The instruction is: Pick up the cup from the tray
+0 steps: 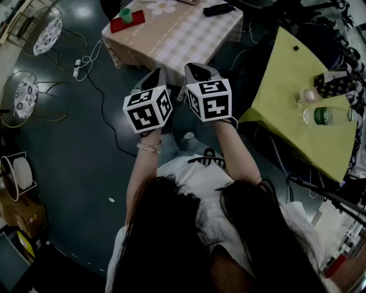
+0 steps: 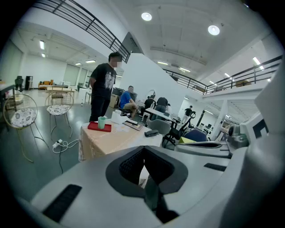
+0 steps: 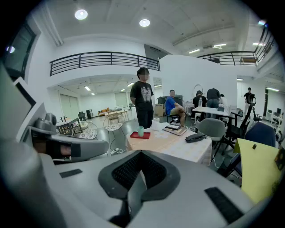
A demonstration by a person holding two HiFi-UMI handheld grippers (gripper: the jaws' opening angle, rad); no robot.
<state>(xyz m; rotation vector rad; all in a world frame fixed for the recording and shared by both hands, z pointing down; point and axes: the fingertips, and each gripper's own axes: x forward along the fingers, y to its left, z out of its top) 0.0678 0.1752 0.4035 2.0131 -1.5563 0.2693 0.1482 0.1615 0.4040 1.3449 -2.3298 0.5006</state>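
Fig. Start of the reach, seen from the head view and both gripper views. I hold the left gripper (image 1: 155,77) and the right gripper (image 1: 198,71) side by side close to the body. Each has its jaws pressed together with nothing between them. The green cup (image 1: 126,15) stands upright on the red tray (image 1: 117,26), at the far left corner of the check-clothed bench (image 1: 177,40), well apart from both grippers.

Hazards, as I judge them:

(a) Jaws together. If I arrive at the cup without parting them first, the closed tips will strike the cup wall and not straddle it, and the cup will topple or be pushed along.

(b) Corner placement. Tray and cup sit near the bench edge, so a push from the near side could send either one over it and onto the floor (image 1: 68,143).

(c) Loose tray. It appears to rest freely on the cloth. A low approach that catches its rim could slide it and shift the cup just as the jaws close.

(d) Off-centre closure. The cup looks light, and one jaw touching first would tilt it.

(e) Approach path. A cable (image 1: 103,100) runs across the floor to the left of the path to the bench and could snag a foot.

(f) A standing person (image 2: 103,84) is just behind that corner, so an overshoot reaches toward them.
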